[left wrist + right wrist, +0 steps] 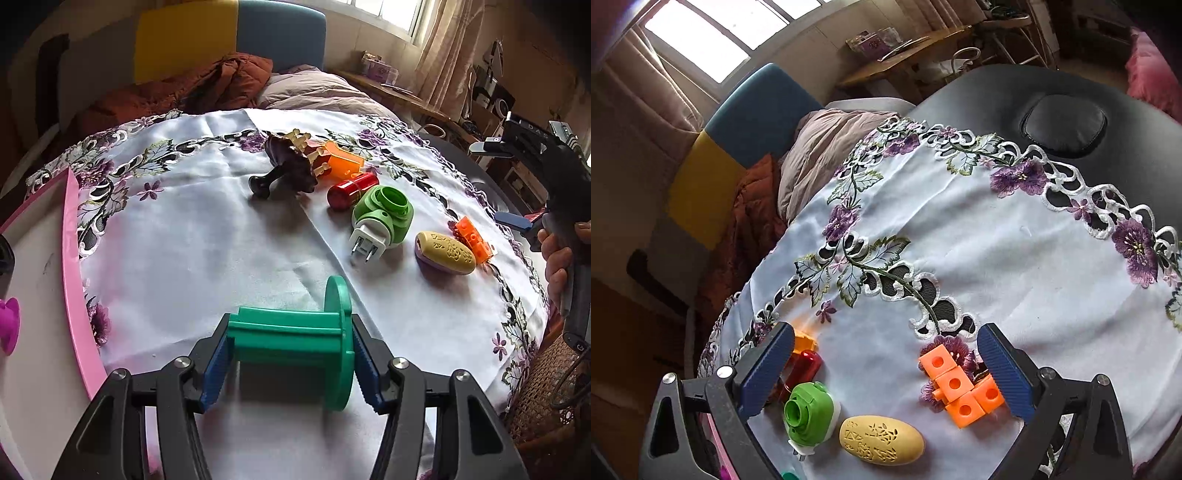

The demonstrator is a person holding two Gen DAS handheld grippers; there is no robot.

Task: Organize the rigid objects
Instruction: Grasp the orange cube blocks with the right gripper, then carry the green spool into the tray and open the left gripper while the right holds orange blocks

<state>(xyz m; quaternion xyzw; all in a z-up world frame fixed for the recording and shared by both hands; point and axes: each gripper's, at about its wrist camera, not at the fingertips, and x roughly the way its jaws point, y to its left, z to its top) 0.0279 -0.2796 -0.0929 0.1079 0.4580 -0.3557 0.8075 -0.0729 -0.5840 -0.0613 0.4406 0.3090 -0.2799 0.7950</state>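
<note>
While my left gripper (pixel 291 354) clamps the teal plastic spool (pixel 295 341) endwise, its long axis lying across my fingers, the pink-rimmed tray (pixel 72 258) lies to its left, and my right gripper (pixel 886 373) hangs wide open and empty above the orange cube chain (pixel 962 387).

Two close downward wrist views (shared tablecloth (pixel 207 236))

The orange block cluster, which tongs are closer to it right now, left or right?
Right. The right tongs hang open just above the orange block cluster, which lies beside their right finger. The left tongs sit well away across the cloth, clamped on the green spool.
</note>
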